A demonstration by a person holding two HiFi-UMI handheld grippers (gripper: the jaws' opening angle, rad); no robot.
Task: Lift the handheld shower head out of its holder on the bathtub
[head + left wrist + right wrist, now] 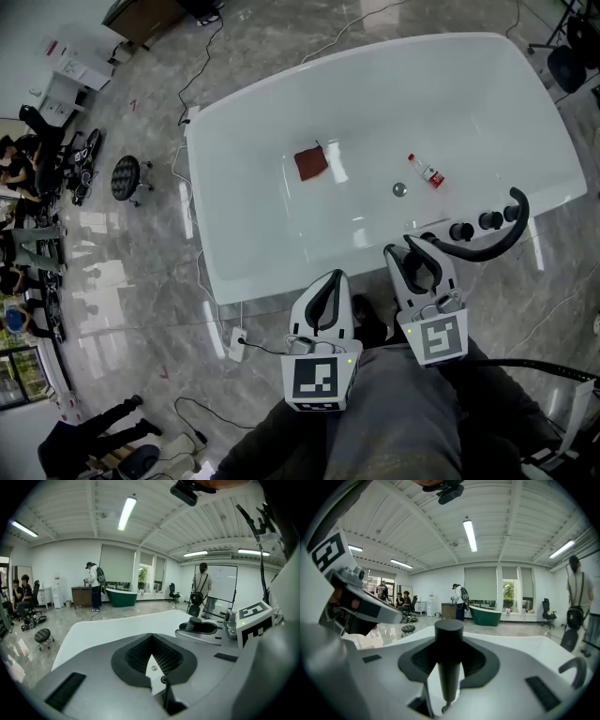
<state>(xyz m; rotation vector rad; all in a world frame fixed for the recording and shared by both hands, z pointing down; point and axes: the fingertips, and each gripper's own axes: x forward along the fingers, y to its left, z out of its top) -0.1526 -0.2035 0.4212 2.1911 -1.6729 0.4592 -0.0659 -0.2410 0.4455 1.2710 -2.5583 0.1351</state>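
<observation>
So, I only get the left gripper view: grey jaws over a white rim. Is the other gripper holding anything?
Observer: Yes. The right gripper is closed on a black cylindrical handheld shower head, which stands upright between its jaws.
Operator: Is anything lying inside the tub?
Observer: In the head view, a reddish-brown square cloth lies on the floor of the white bathtub.
Operator: Anything else in there?
Observer: A small bottle with a red label lies near the round metal drain.
</observation>
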